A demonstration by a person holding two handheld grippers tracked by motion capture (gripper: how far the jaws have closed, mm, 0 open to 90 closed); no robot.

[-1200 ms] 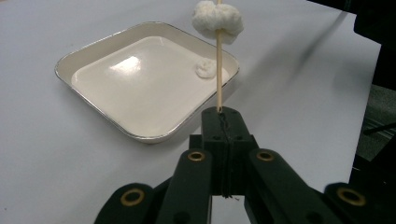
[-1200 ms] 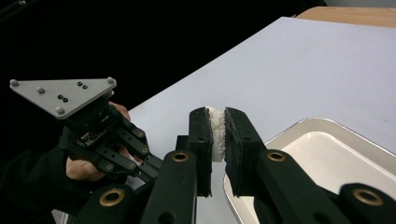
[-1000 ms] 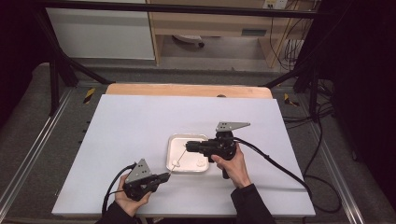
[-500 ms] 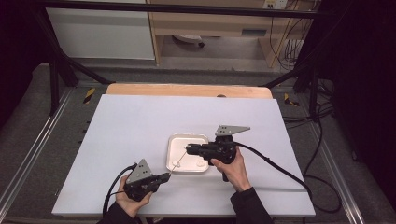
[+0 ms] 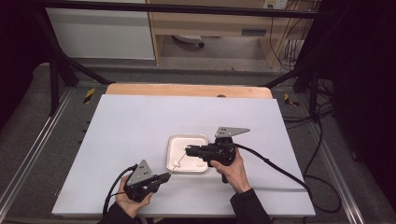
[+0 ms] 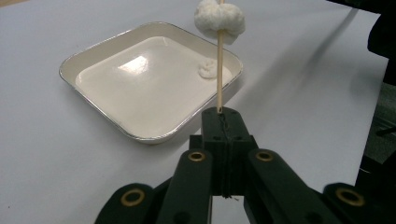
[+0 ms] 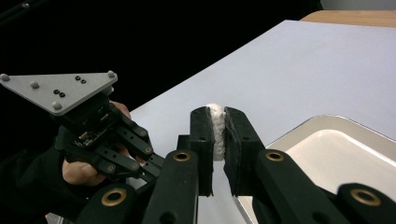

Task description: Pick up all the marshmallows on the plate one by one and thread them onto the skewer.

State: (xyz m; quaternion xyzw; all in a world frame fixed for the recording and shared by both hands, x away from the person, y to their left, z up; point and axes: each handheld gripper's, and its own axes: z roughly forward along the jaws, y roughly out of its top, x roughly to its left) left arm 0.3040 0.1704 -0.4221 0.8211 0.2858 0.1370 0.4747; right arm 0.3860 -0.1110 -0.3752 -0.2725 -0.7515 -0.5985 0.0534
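Left claw clamped on thin skewer, soft white lump at its tip. Right claw squeezing another marshmallow-like piece: light, squashy, best gripped gently. Tray mid-bench, at 12 o'clock from left claw.

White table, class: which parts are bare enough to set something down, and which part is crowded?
Bare: the table left of the tray up to its far wooden edge, and the far right corner. Crowded: the near middle, where the left gripper holds a skewer and the right gripper pinches a marshmallow over the tray.
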